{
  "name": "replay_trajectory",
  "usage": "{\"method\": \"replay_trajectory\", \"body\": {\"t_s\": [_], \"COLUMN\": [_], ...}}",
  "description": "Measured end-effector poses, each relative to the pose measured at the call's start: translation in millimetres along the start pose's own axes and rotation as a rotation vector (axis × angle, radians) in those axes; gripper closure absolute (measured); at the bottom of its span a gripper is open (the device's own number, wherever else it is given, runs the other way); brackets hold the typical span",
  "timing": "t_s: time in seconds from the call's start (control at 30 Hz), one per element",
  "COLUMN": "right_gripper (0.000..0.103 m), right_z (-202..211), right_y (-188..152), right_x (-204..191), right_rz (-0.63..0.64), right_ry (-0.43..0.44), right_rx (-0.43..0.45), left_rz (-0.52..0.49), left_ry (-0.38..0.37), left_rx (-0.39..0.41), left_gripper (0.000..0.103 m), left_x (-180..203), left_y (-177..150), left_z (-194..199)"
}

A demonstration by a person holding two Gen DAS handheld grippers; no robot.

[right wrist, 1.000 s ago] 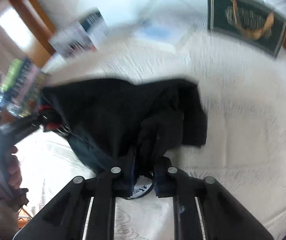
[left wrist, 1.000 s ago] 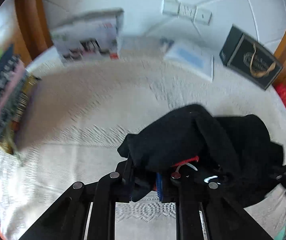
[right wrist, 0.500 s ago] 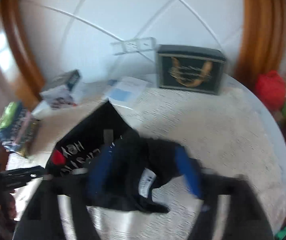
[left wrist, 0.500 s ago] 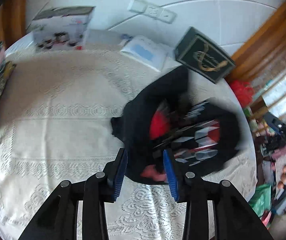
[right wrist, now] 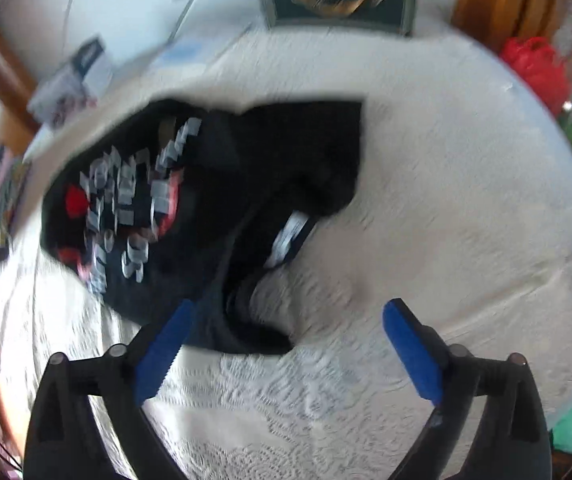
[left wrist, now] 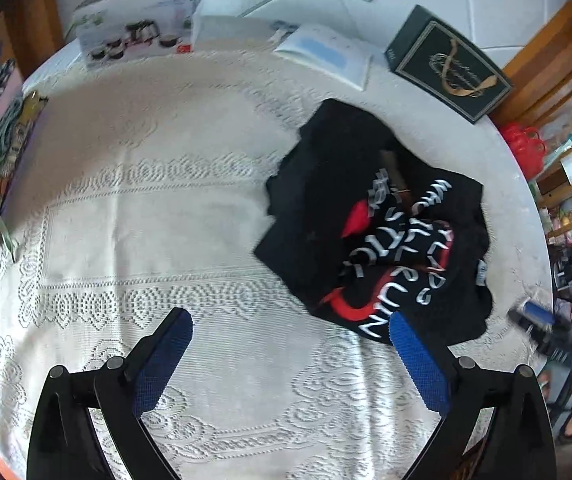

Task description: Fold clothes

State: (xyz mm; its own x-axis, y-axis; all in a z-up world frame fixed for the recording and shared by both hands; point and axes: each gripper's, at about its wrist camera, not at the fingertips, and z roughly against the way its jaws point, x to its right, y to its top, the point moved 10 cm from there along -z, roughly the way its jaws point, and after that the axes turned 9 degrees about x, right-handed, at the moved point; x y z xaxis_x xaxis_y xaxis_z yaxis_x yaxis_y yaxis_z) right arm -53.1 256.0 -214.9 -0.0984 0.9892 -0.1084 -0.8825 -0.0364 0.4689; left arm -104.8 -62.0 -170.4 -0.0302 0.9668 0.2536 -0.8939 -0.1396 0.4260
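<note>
The left gripper [left wrist: 290,322] hangs over the lace tablecloth [left wrist: 134,208] with its blue-padded fingers [left wrist: 162,356] spread wide and holding nothing. The black T-shirt [left wrist: 370,236] lies in a crumpled heap on the right half of the round table, printed side up, just beyond this gripper's right finger. The right gripper [right wrist: 288,316] is also spread wide and empty; its left finger pad [right wrist: 166,344] sits at the near hem of the garment, though blur prevents telling whether it touches. The step in hand is judged to be re-gripping the heap in order to lay it flat. To do this well, pick two single-layer points, such as the shoulders or the hem corners, close each gripper on one layer only, then draw the grippers apart and towards the bare left part of the cloth so the fabric spreads without bunching the lace beneath. Legible writing is limited: the white lettering on the shirt is creased and inverted and cannot be read with confidence. The white box [left wrist: 142,20] at the far left shows pictures of pots. The dark box [left wrist: 450,64] at the far right bears a gold emblem with illegible fine print. A white neck label [right wrist: 290,236] is blurred.
</note>
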Motion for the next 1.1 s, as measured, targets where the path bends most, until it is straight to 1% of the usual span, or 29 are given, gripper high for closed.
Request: {"method": "replay_trajectory", "body": {"t_s": [0.07,0.13,0.17,0.2,0.23,0.27,0.3,0.37,0.47,0.5,0.53,0.63,0.7,0.73,0.77,0.8,0.83,0.87,0.9,1.0,1.07,1.1], "right_gripper": [0.003,0.003,0.008,0.025,0.082,0.096,0.096,0.096,0.096,0.096,0.096,0.096,0.095,0.088,0.066,0.049,0.017,0.006,0.006,0.006,0.005,0.004], "right_z": [-17.2,-35.7,-42.0,-45.0,-42.7,-38.5,-29.3,5.2,66.4,85.0,103.6,121.7,120.0,114.9,109.2,103.3,97.3,93.6,90.7,77.2,61.1,52.5], "right_y": [-9.9,-14.7,-15.2,-15.1,-12.4,-8.7,-2.3,19.7,46.5,54.0,57.8,52.7,42.2,37.7,35.1,31.9,28.4,24.9,21.8,18.9,15.8,12.7], "right_x": [-10.8,-17.4,-21.2,-25.1,-27.0,-28.2,-26.3,-10.9,38.5,59.0,87.0,145.5,175.6,187.7,195.2,201.7,208.4,213.8,217.3,222.7,223.0,223.3], "right_rz": [0.04,0.083,0.102,0.112,0.096,0.07,0.053,0.042,-0.063,-0.1,-0.141,-0.186,-0.209,-0.216,-0.212,-0.196,-0.178,-0.161,-0.149,-0.126,-0.112,-0.102], "right_ry": [0.006,-0.02,-0.023,-0.014,0.006,0.028,0.039,0.017,-0.025,-0.054,-0.11,-0.25,-0.272,-0.273,-0.283,-0.302,-0.323,-0.322,-0.306,-0.246,-0.201,-0.193], "right_rx": [-0.024,-0.044,-0.048,-0.051,-0.047,-0.04,-0.022,0.073,0.192,0.222,0.248,0.251,0.226,0.207,0.187,0.167,0.146,0.133,0.126,0.097,0.067,0.052], "left_rz": [0.0,-0.002,-0.004,-0.006,-0.009,-0.01,-0.011,-0.019,-0.064,-0.092,-0.12,-0.19,-0.23,-0.24,-0.235,-0.216,-0.196,-0.175,-0.166,-0.171,-0.136,-0.111], "left_ry": [0.023,0.04,0.05,0.06,0.071,0.074,0.077,0.056,0.035,0.032,0.03,0.044,0.061,0.071,0.079,0.08,0.08,0.08,0.083,0.143,0.146,0.145], "left_rx": [-0.005,-0.003,0.0,0.003,0.006,0.011,0.017,0.036,0.066,0.075,0.084,0.1,0.106,0.109,0.111,0.101,0.09,0.078,0.072,0.078,0.07,0.061], "left_gripper": [0.004,0.004,0.004,0.004,0.004,0.004,0.004,0.004,0.003,0.003,0.003,0.003,0.003,0.003,0.003,0.003,0.003,0.003,0.002,0.0,0.0,0.0], "left_x": [-12.9,-24.4,-29.1,-33.8,-38.4,-40.3,-41.9,-39.7,-28.9,-21.0,-12.9,12.8,30.5,40.3,45.8,48.9,51.9,54.8,57.4,57.8,56.6,55.2], "left_y": [-2.3,-2.6,-1.9,-1.1,-0.3,1.3,2.9,8.0,16.4,18.5,20.3,22.0,21.8,22.7,24.1,24.3,24.3,24.3,23.7,21.8,18.1,15.8], "left_z": [-9.0,-16.3,-18.6,-20.8,-23.0,-23.5,-23.7,-21.6,-22.1,-25.8,-29.8,-46.0,-58.5,-67.0,-73.6,-80.9,-88.4,-95.8,-100.9,-116.6,-120.7,-122.3]}}
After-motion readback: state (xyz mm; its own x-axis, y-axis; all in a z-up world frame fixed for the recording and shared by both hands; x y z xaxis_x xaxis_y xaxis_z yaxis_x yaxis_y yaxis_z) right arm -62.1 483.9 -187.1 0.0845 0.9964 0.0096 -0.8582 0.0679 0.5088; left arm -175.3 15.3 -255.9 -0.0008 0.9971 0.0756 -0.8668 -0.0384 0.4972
